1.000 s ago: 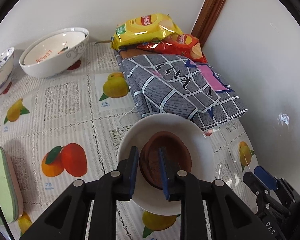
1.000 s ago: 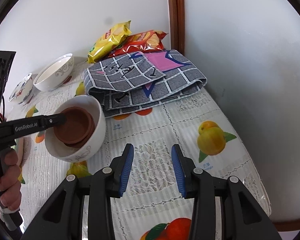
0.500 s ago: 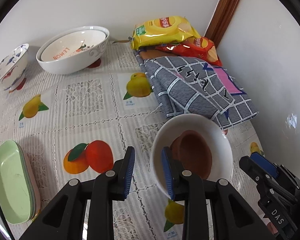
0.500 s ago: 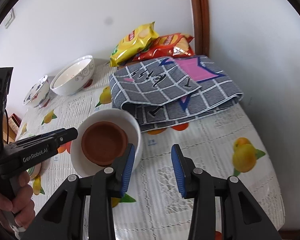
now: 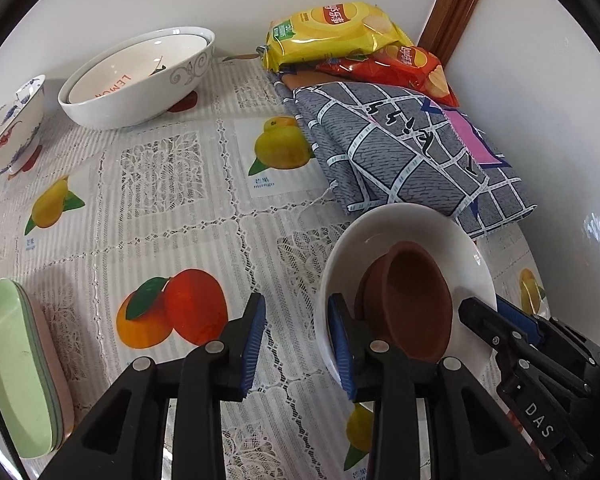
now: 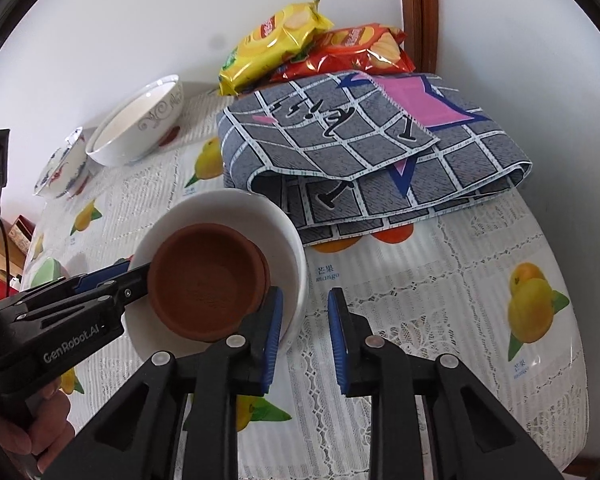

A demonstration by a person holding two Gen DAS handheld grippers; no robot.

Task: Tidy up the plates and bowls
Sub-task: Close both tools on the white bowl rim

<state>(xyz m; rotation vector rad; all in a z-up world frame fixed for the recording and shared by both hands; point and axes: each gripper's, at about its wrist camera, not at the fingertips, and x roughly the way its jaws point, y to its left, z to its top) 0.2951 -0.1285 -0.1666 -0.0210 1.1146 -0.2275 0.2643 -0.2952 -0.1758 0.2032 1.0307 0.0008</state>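
A fruit-printed tablecloth [image 5: 172,216] covered the table in a white-walled corner. Lower right in the left view, we found the white bowl [image 5: 416,236] with terracotta saucers [image 6: 204,280] nested inside. The left gripper [image 5: 296,344] had just been opening and the right gripper [image 6: 304,332] closing, each astride the rim ungripped, probably for a handover.

The left hand-held gripper [image 5: 296,340] points steeply down, its jaws just opening and apart with nothing pressed between them. The right hand-held gripper [image 6: 305,336] also tilts down, jaws just closing, a gap left. A hand [image 6: 32,432] grips the left handle.
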